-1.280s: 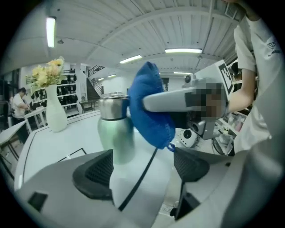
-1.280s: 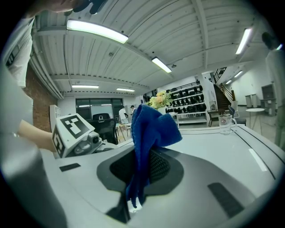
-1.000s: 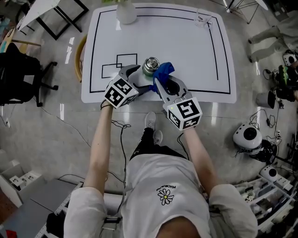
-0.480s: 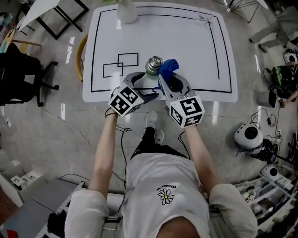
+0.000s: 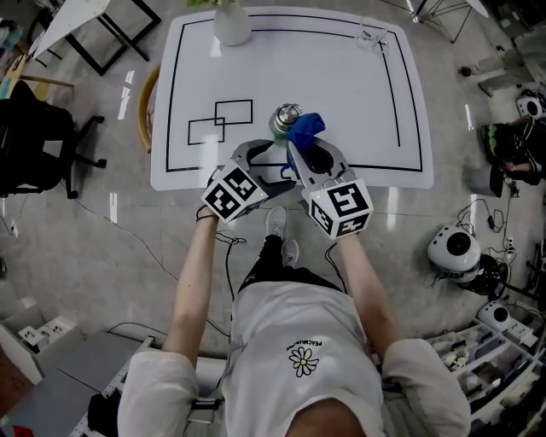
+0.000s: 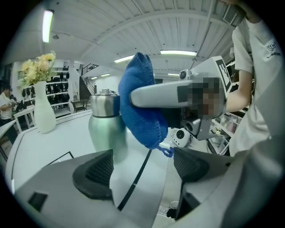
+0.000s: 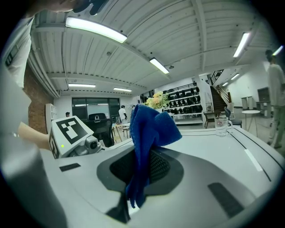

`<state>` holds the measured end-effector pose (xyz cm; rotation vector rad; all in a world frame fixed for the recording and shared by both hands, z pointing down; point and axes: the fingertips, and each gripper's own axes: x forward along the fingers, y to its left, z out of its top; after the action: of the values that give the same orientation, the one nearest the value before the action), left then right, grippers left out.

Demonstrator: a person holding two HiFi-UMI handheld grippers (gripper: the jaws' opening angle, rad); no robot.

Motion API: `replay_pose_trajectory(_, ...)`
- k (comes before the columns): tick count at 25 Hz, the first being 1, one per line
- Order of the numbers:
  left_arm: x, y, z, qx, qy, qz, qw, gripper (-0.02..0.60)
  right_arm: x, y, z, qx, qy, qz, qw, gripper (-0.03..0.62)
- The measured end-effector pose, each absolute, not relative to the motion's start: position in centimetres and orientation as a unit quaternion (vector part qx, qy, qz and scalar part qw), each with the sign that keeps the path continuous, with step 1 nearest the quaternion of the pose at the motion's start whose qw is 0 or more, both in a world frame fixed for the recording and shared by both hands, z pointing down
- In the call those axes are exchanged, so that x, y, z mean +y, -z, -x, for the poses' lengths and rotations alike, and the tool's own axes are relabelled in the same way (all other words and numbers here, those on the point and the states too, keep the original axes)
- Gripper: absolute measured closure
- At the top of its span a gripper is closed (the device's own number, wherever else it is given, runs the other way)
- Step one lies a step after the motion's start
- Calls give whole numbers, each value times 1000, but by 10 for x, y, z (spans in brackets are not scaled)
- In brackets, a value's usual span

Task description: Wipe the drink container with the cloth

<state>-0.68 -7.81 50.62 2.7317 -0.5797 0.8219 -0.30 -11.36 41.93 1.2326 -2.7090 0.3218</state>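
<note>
My right gripper has its jaws clamped on the blue cloth, which stands up out of them in a bunch, with a short tail hanging below the pinch. In the head view the cloth sits against the right side of the drink container, a metal bottle with a silver top. It stands upright on the white table, in the near half, about midway between the left and right edges, just right of 2 drawn rectangles.

My left gripper has its jaws apart, and only bare table and a black line show between the 2 pads. The bottle stands ahead of them, left of centre and not within their grasp. The cloth covers its right side from the cap down past the shoulder.

A white vase with flowers stands at the far edge, and a glass near the far right corner. My 2 grippers sit side by side over the near edge.
</note>
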Motion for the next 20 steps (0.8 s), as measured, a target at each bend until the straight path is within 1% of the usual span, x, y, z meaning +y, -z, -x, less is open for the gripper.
replay_pose_trajectory(4,-108,-506,31,-232,-278,-925,118,172,-116,-418,2,-902,-107,-411,76,551)
replay_pose_trajectory(10,-134,-514,21,-214,-283,-928,113,172,-119,-419,0,-901,-101,-414,83,552)
replay_pose_trajectory(20,-95,-516,2,-192,-281,-932,121,172,-126,-421,-10,-893,-98,-430,90,552)
